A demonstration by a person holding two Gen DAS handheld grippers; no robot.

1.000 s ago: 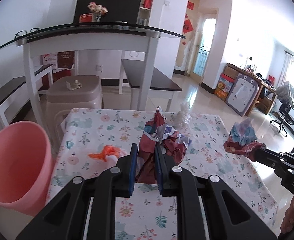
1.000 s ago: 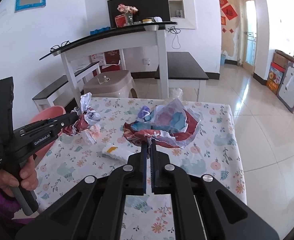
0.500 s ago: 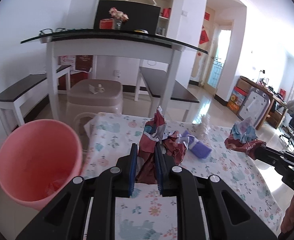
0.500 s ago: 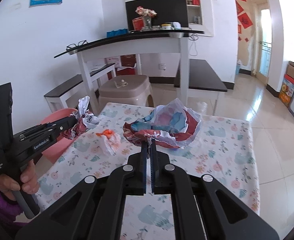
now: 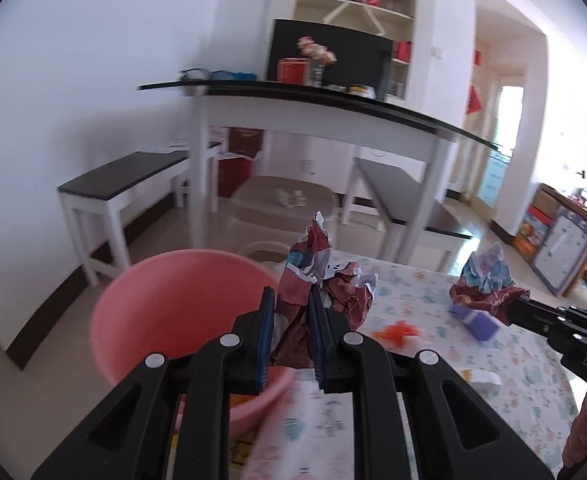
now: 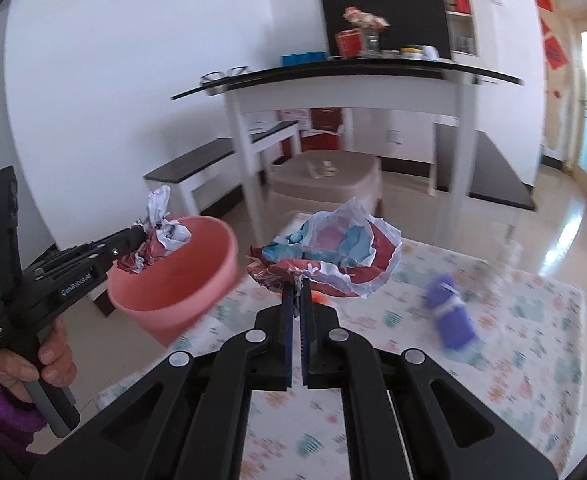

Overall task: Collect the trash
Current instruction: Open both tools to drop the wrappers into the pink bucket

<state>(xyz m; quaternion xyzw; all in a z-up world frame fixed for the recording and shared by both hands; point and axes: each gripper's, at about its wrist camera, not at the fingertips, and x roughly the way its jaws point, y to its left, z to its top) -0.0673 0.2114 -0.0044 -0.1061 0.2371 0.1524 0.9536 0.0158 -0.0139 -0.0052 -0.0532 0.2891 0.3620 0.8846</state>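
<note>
Paper is the cargo on both sides. Nearest in the left wrist view, the left gripper (image 5: 289, 316) is clamped on a crumpled red wad (image 5: 325, 284), its jaws held partly apart by the bulk. In the right wrist view the right gripper (image 6: 297, 292) is pinched almost flat on the edge of a looser red-and-blue sheet (image 6: 329, 260).

The likely trouble is a miss. The pink bin (image 5: 181, 312) stands just past the bench (image 5: 513, 380) edge, and only the left wad hangs at its rim; the right sheet is over the bench, beside the bin. A release there would, I judge, drop it on the floral cloth or the floor. That thin edge grip could also tear or slip.

Both grippers tilt down and forward, side by side; a hand (image 6: 49, 356) in a purple sleeve grips the left handle.

Farther out on the bench lie a purple packet (image 6: 451, 320), an orange scrap (image 5: 397, 330) and a white piece (image 5: 481, 378), uncollected.
</note>
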